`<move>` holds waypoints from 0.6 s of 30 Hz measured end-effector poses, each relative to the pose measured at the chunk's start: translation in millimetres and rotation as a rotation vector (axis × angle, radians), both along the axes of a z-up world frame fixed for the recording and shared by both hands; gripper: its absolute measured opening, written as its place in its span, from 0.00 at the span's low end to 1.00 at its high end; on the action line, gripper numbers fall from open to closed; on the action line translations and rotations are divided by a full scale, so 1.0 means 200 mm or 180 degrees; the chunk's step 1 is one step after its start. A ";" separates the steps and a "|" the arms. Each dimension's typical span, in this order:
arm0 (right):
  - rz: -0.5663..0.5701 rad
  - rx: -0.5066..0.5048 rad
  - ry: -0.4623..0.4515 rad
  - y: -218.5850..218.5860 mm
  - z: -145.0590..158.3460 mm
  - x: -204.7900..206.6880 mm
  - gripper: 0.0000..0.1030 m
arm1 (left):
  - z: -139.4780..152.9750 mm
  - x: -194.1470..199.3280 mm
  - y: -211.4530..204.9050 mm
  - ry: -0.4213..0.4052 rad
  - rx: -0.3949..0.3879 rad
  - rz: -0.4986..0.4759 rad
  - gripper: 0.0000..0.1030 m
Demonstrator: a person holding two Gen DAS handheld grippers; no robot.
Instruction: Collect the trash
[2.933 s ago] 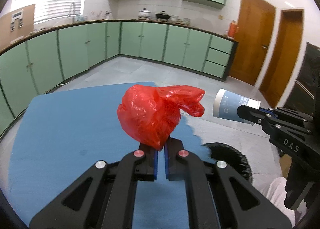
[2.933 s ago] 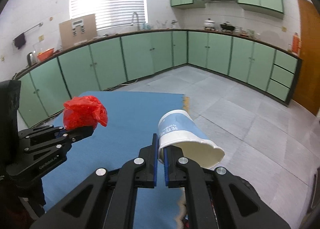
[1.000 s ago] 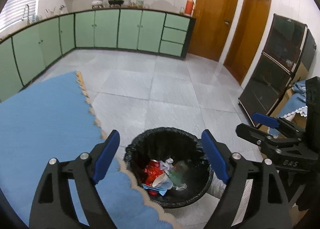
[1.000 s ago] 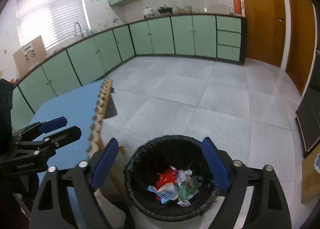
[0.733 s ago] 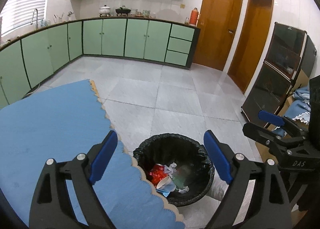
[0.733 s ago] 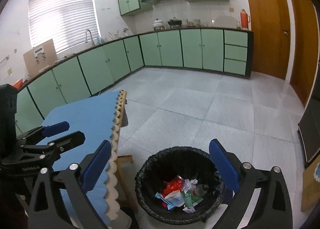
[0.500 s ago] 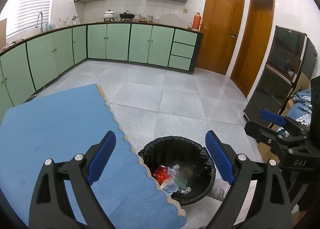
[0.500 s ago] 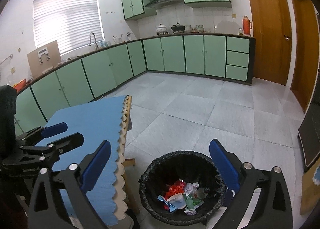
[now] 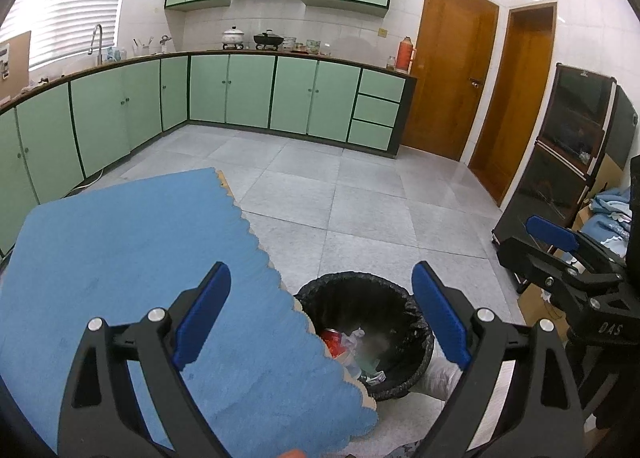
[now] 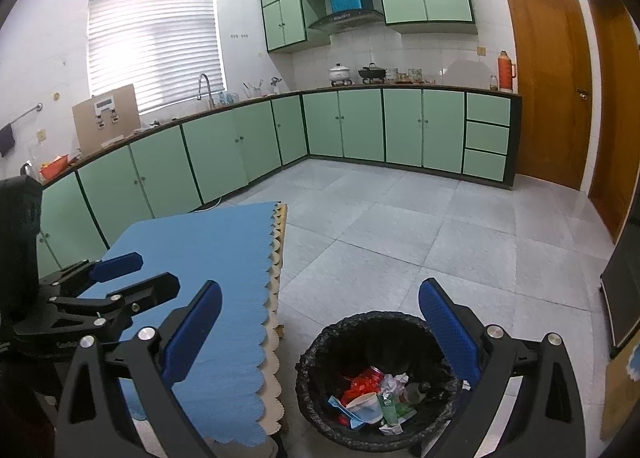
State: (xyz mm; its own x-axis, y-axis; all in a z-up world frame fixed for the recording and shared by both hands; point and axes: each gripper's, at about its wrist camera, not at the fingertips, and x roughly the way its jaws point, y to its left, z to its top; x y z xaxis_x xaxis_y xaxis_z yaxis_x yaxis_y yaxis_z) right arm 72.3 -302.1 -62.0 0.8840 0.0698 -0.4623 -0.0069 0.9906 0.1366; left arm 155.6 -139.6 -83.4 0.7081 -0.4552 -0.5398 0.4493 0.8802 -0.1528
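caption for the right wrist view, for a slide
Right gripper open and empty above the black-lined trash bin holding a red bag and paper cup, beside the blue-covered table.

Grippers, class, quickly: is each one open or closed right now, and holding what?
Left gripper: open, holding nothing.
Right gripper: open, holding nothing.

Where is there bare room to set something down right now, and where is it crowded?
The blue tablecloth shows bare from its scalloped edge across to the left gripper; nothing lies on it in either view. The grey floor tiles between the cabinets and the trash bin are also free. The bin's bottom is crowded with trash.
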 end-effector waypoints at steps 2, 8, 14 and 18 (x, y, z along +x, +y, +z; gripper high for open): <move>0.0019 0.0004 -0.0015 0.01 0.00 -0.01 0.94 | 0.00 -0.02 0.01 -0.0011 -0.0007 0.0006 0.87; 0.0069 -0.0017 -0.0095 0.05 0.02 -0.05 0.94 | 0.00 -0.07 0.06 -0.0086 -0.0018 0.0039 0.87; 0.0106 -0.0043 -0.0169 0.08 0.05 -0.07 0.94 | 0.02 -0.10 0.10 -0.0144 -0.0046 0.0062 0.87; 0.0121 -0.0066 -0.0196 0.09 0.06 -0.08 0.94 | 0.02 -0.12 0.12 -0.0185 -0.0073 0.0075 0.87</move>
